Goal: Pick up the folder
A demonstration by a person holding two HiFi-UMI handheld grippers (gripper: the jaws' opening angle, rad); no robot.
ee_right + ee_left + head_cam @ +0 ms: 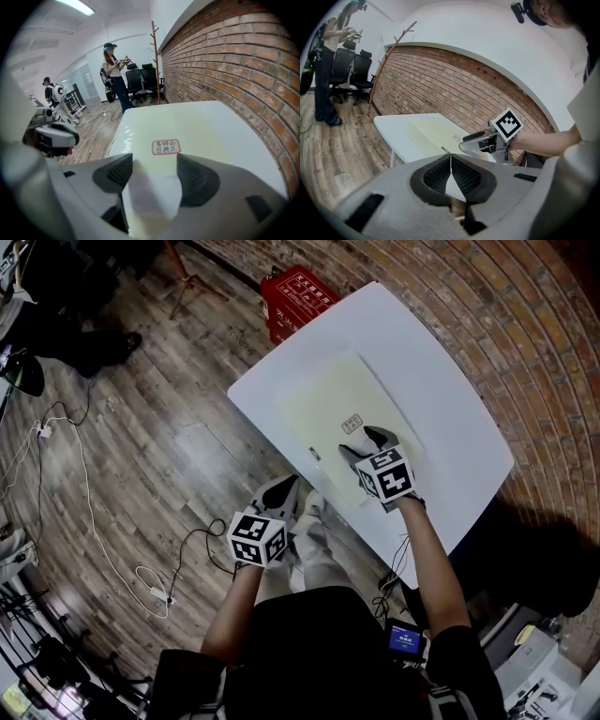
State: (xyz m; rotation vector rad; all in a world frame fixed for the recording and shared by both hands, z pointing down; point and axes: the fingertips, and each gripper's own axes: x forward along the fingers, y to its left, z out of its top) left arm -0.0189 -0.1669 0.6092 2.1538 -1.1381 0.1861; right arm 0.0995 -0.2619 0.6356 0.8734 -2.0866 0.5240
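Observation:
A pale yellow folder [328, 399] with a red-edged label [352, 424] lies flat on the white table [450, 418]. My right gripper [370, 442] hangs over the folder's near end, pointing steeply down. In the right gripper view its jaws [154, 173] stand wide open, and the folder [173, 124] and its label [165, 146] lie below and just ahead of them, with neither pad pressing on it. My left gripper [281, 495] is off the table, beyond its near corner, over the wooden floor. Its jaws [451, 171] are shut with nothing between them.
A red crate [298, 298] stands on the floor by the table's far-left corner. Cables [56, 437] run across the wooden floor at left. A brick wall [243, 56] borders the table. A person [115, 65] stands far off by office chairs and a coat stand [153, 56].

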